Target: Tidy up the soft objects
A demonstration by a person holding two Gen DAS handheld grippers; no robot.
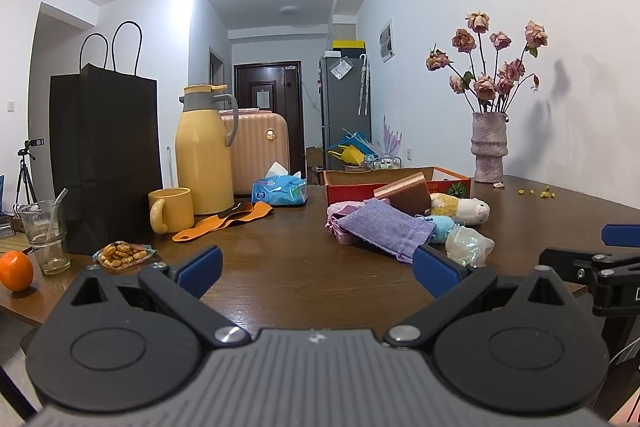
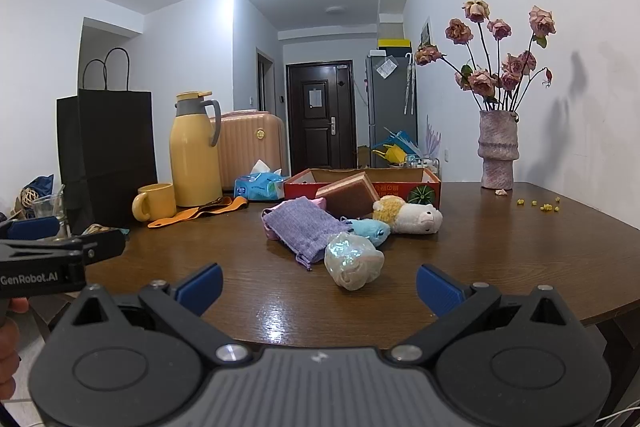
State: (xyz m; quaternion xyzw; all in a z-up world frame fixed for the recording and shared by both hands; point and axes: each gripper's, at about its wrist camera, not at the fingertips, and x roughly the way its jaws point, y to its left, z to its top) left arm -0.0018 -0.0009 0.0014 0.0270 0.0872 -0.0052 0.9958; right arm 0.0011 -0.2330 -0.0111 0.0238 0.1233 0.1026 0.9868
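A pile of soft things lies on the brown table [image 2: 500,227]: a purple cloth pouch [image 2: 302,225], a pink cloth [image 1: 340,213] under it, a small blue plush [image 2: 370,229], a white and yellow sheep plush [image 2: 412,215], a shiny iridescent soft ball [image 2: 352,259] and a brown sponge block [image 2: 348,195] leaning on the red cardboard box [image 2: 400,187]. My right gripper [image 2: 320,287] is open and empty, just short of the shiny ball. My left gripper [image 1: 318,267] is open and empty, to the left of the pile [image 1: 384,227].
A black paper bag [image 1: 104,163], a yellow thermos [image 1: 204,147], a yellow mug [image 1: 172,209], an orange strap [image 1: 224,221], a tissue pack [image 1: 280,189], a glass [image 1: 44,235], snacks [image 1: 120,253] and an orange [image 1: 16,271] stand at the left. A vase of dried roses [image 2: 498,151] stands back right.
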